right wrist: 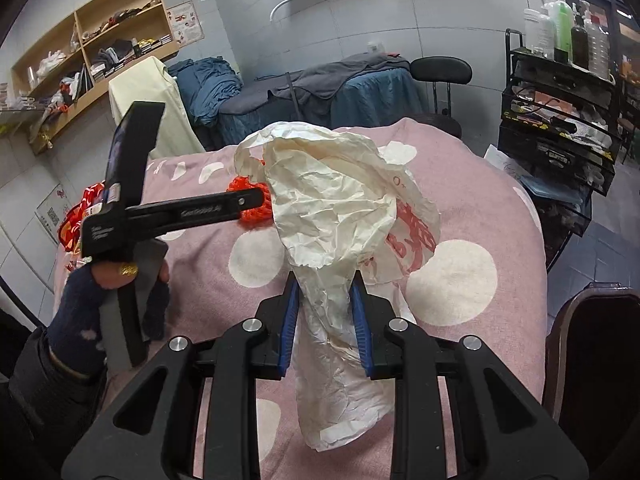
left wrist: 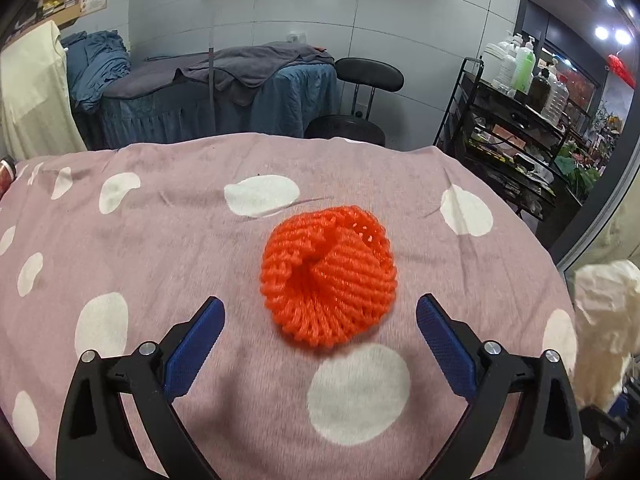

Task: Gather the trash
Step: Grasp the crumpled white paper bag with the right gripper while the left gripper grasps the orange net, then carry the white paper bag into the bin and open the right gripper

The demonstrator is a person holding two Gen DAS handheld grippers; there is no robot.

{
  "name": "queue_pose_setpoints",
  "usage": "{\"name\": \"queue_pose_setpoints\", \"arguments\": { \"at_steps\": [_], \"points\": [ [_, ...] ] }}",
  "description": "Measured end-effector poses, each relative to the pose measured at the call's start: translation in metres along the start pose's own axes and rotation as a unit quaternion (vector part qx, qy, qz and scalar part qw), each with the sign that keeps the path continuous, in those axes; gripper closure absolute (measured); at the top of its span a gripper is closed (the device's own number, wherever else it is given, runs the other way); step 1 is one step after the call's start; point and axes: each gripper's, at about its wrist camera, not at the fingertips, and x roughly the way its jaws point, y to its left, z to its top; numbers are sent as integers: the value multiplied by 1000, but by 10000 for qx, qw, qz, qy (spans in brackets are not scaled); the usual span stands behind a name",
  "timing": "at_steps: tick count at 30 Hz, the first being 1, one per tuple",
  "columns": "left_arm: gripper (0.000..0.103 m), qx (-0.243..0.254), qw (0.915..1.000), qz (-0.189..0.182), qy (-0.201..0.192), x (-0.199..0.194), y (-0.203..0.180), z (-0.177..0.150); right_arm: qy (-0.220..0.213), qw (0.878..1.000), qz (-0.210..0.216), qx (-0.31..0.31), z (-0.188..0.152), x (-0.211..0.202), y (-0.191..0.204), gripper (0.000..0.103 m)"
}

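Observation:
An orange foam fruit net [left wrist: 328,276] lies on the pink dotted cloth [left wrist: 160,248]. My left gripper [left wrist: 320,300] is open just short of it, its blue pads [left wrist: 192,352] on either side of the net's near edge without touching it. My right gripper [right wrist: 325,276] is shut on a crumpled white plastic bag [right wrist: 332,200] with red print, held above the cloth [right wrist: 460,216]. In the right wrist view a gloved hand [right wrist: 100,292] holds the left gripper [right wrist: 256,200], whose finger [right wrist: 208,210] reaches to the orange net [right wrist: 254,216], half hidden behind the bag. The bag [left wrist: 604,312] also shows at the left view's right edge.
Red-and-white wrappers [right wrist: 80,216] lie at the cloth's left edge. Beyond it stand a black stool [left wrist: 368,76], a blue-covered bed [left wrist: 224,100] and a black wire cart [right wrist: 560,128] with bottles. A dark brown curved object [right wrist: 592,360] is at the near right.

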Motion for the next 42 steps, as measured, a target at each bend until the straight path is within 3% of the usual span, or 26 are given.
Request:
{"name": "queue_pose_setpoints", "arguments": {
  "at_steps": [1,3,6,8,17,27,42],
  "points": [
    [20,5,10000,43,26,5,-1,3,-11,10000,-4,16,-1,0,0,76],
    [51,9,9999,93,129,13,-1,5,-47,10000,9,41,-3,-3,-3,76],
    [68,45,9999,128,72,10,-4,-1,-134,9999,41,92,-5,-7,-6,76],
    [71,93,9999,120,9,2,-8,-3,-184,9997,62,116,-5,-10,-7,76],
    [72,287,9979,-15,-575,-69,-22,-25,-503,9986,119,148,-15,-34,-12,76],
    [72,354,9952,-271,-866,-123,-46,-62,-737,9966,115,356,-33,-73,-29,76],
    [72,532,9916,-836,-829,-150,-98,-106,-956,9912,-250,883,-74,-126,-74,76]
  ]
}}
